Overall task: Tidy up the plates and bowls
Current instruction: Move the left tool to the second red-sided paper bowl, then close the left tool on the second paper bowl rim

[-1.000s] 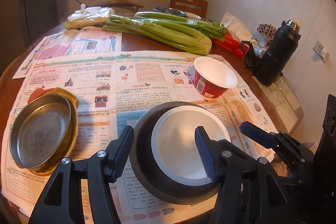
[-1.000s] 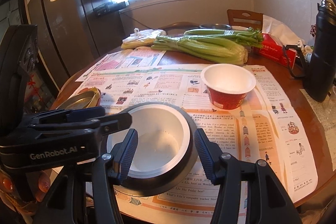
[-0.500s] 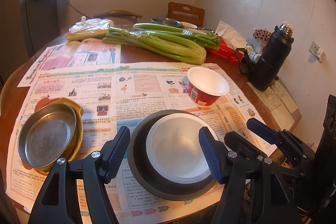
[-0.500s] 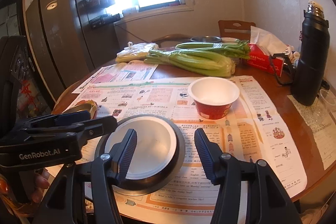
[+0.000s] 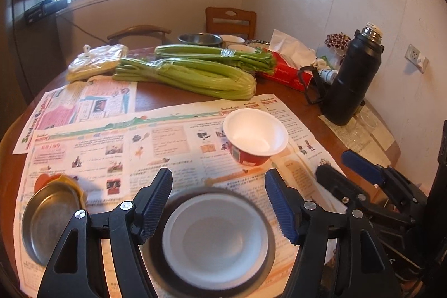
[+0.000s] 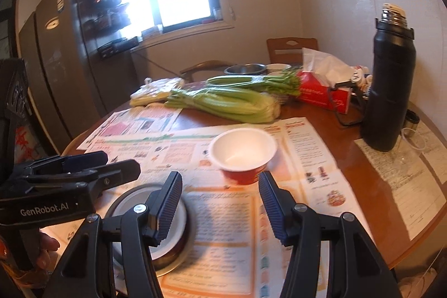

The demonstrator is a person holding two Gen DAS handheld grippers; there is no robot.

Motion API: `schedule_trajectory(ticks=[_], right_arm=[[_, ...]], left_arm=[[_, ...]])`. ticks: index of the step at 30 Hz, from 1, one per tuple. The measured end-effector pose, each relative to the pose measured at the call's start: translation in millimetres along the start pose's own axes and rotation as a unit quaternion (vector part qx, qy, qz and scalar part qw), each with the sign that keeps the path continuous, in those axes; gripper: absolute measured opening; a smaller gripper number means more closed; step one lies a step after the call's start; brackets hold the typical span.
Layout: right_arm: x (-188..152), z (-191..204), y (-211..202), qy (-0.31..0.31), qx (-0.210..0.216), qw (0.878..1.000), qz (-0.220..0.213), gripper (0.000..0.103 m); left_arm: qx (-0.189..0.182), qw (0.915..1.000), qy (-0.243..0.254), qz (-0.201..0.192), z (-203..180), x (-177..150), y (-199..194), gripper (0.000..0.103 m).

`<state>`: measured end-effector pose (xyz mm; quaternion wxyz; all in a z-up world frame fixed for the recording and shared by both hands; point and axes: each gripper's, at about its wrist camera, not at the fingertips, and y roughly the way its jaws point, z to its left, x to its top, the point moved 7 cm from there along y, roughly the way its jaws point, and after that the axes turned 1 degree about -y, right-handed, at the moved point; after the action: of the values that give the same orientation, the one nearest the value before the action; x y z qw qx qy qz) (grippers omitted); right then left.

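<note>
- Newspaper covers the near half of the round wooden table, and the dishes sit on it.
- Low in the left wrist frame, the left gripper hangs above a white bowl nested in a dark plate; its jaws have just been opening and now stand released, blue pads clear of both rims.
- In the right wrist frame, the right gripper is also unclenched with nothing between its pads; only printed paper shows in the gap, and the white bowl in its plate sits at lower left, partly behind the left finger.
- The red paper bowl, white inside, stands upright right of centre in the left view, well apart from the nested pair.
- At lower left of that view a metal dish rests inside a golden dish, near the table's edge.
- Across the upper middle lie two celery bunches, with a plastic bag to their left.
- At right stands a black flask, upright, beside a red tissue box.
- A steel bowl and small white dishes sit far back, by a wooden chair.
- A hand shows at the lower left edge of the right view, under the other gripper's handle.
</note>
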<state>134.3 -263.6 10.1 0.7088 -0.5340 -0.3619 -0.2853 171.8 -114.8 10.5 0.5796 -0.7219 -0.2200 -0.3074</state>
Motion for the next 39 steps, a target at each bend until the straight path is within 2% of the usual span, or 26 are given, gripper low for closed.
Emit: schedule_trajectory(ticks=[6, 22, 39], right_arm=[[12, -20, 10, 0.015, -0.014, 1.000, 0.003, 0.057], [21, -44, 44, 0.036, -0.021, 0.999, 0.030, 0.057], [17, -63, 89, 0.054, -0.025, 0.995, 0.077, 0.057]], left_arm=[[-0.004, 1.0000, 0.002, 0.009, -9, 16, 18, 0.071], [-0.011, 0.9989, 0.017, 0.042, -23, 42, 68, 0.071], [-0.002, 0.9942, 0.015, 0.106, -24, 52, 133, 0.071]])
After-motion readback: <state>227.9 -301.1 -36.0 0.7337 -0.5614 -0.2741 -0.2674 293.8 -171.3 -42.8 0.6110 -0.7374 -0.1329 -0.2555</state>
